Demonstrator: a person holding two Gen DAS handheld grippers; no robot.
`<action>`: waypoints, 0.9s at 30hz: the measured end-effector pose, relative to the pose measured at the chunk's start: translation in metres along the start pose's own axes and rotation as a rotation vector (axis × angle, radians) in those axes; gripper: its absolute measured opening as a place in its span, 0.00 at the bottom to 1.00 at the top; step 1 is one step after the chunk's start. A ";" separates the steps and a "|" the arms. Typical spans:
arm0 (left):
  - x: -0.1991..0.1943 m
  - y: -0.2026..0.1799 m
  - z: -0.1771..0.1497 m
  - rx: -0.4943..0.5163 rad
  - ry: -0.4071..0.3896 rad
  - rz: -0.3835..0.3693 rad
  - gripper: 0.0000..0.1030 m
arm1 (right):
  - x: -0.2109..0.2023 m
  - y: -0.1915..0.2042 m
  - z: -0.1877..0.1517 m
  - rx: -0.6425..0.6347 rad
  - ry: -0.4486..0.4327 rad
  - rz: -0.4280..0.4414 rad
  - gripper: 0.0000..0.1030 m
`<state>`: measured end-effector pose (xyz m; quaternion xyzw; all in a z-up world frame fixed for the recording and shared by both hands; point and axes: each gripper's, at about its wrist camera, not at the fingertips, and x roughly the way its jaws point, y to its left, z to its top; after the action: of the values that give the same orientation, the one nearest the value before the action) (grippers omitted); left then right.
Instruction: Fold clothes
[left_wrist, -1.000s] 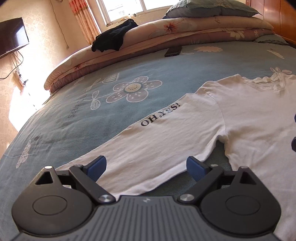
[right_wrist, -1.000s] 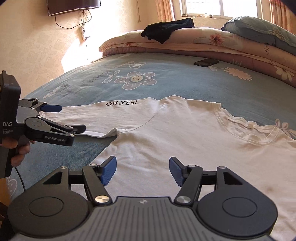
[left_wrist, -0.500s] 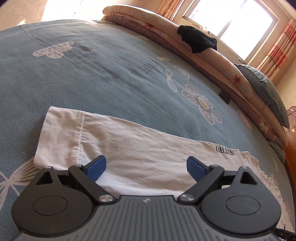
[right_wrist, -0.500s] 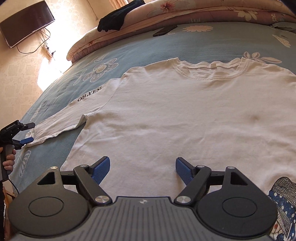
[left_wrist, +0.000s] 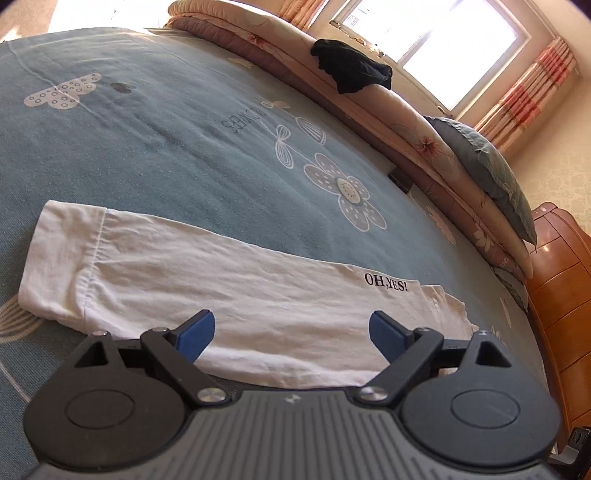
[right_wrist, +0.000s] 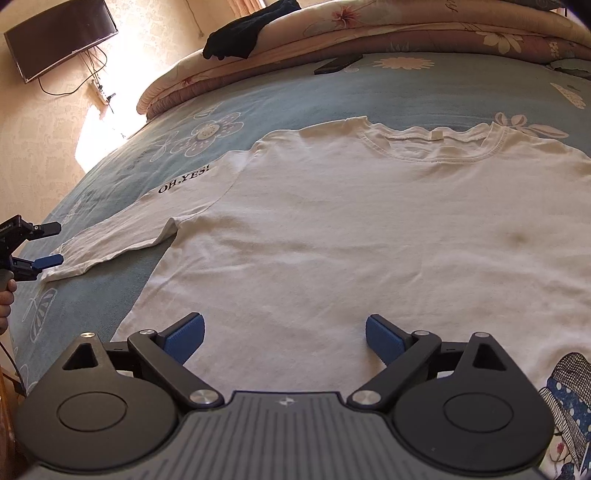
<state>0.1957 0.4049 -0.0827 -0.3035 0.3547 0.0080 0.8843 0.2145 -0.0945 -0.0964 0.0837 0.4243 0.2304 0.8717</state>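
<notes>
Across the whole of both views I have the wide bed covered in a blue-grey sheet printed with pale flowers (right_wrist: 258, 99), and along its far side a long rolled quilt in peach floral fabric (left_wrist: 391, 110). Next in size is the white long-sleeved cotton T-shirt (right_wrist: 351, 236), lying flat on the sheet with its neckline toward the quilt and a coloured print at the hem corner on my right. Its left sleeve (left_wrist: 221, 280) stretches out straight from the body, with the black words "OH,YES!" near the shoulder and the cuff at the far left end. A grey-blue pillow (left_wrist: 487, 173) sits on top of the quilt, and a crumpled black garment (right_wrist: 251, 27) is draped over the quilt further along. A dark flat wall-mounted television (right_wrist: 61, 37) hangs on the cream wall beyond the bed's edge. My right gripper (right_wrist: 284, 334) hovers low over the lower part of the shirt's body, its blue-padded jaws spread wide and gripping nothing. My left gripper (left_wrist: 291, 330) is just over the sleeve's near edge, jaws likewise spread wide apart with the cloth between them but not pinched. A small dark phone (right_wrist: 338, 63) lies on the sheet near the quilt.
</notes>
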 end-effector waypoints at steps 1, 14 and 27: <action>0.004 0.004 -0.002 -0.018 0.021 0.032 0.88 | 0.000 0.000 0.000 0.001 0.000 0.001 0.95; 0.005 -0.016 0.008 -0.040 0.038 0.039 0.88 | 0.003 0.008 -0.004 -0.047 0.006 -0.022 1.00; 0.053 -0.019 0.022 -0.087 0.069 -0.020 0.88 | 0.007 0.017 -0.009 -0.130 0.010 -0.058 1.00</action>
<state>0.2534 0.3906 -0.0938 -0.3454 0.3814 0.0042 0.8574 0.2054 -0.0770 -0.1012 0.0134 0.4151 0.2323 0.8795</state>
